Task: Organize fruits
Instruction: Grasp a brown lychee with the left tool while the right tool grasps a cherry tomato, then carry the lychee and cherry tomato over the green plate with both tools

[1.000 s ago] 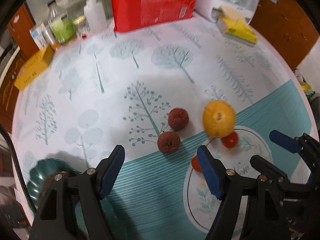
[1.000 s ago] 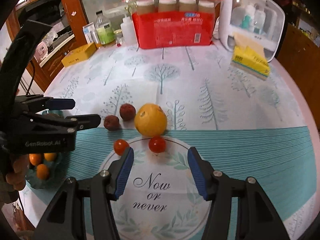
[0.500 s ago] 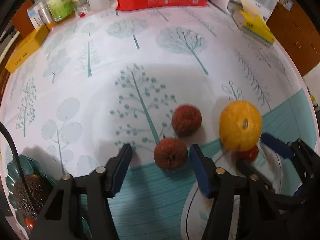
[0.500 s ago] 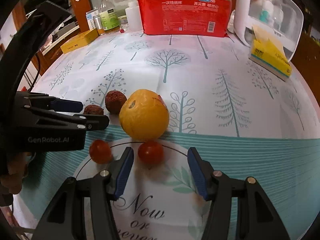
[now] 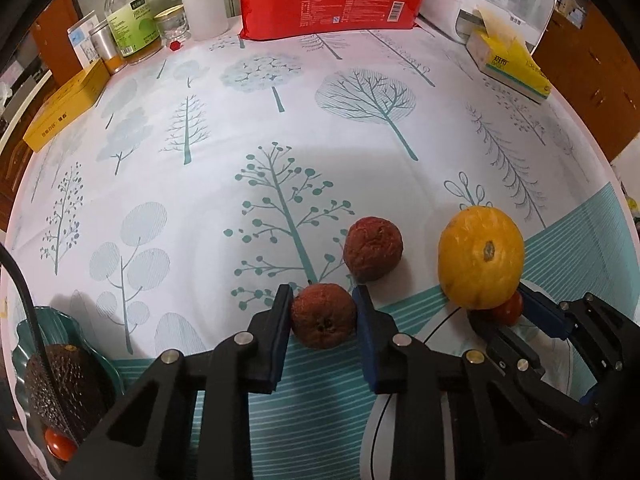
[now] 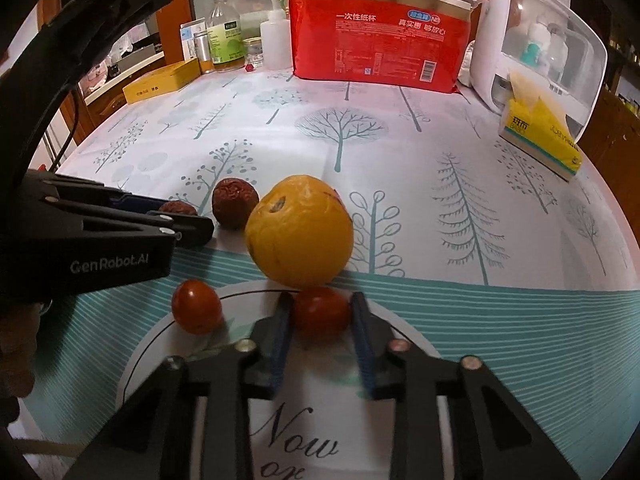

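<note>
only the left wrist view shows the green dish [image 5: 24,330] holding an avocado [image 5: 64,388]; left gripper [image 5: 322,312] pinches a wrinkled red fruit [image 5: 323,321], right gripper [image 6: 320,314] pinches a cherry tomato [image 6: 320,312] near the orange [image 6: 299,230]

Two wrinkled red dates [image 5: 323,316] [image 5: 373,249]; one orange [image 6: 299,231]; two cherry tomatoes [image 6: 320,312] [image 6: 196,306]; one avocado [image 5: 64,388].
</note>
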